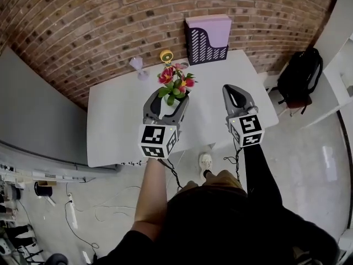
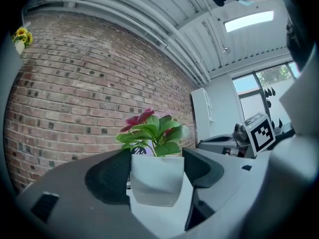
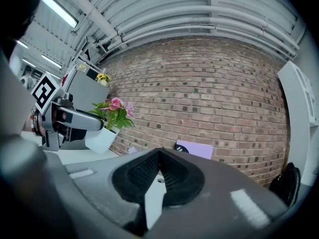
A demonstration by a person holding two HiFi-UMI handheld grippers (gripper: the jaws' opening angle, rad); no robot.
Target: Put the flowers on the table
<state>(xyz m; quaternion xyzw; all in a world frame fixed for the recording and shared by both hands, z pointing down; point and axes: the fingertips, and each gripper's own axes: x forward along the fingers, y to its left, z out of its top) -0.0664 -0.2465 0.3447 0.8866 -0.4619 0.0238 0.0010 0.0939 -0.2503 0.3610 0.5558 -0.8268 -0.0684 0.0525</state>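
The pink-and-red flowers with green leaves [image 1: 175, 81], in a small white pot [image 2: 155, 178], are pinched between the left gripper's [image 1: 170, 98] fingers, tilted, over the middle of the white worktop [image 1: 116, 120]. The right gripper [image 3: 159, 156] hovers beside it, fingers pressed together on nothing.

We record the flowers [image 1: 175, 81]: pink and red blooms, green leaves, in a white pot [image 2: 155, 179], clamped between the left gripper's [image 1: 169, 100] jaws over the white table [image 1: 116, 126].
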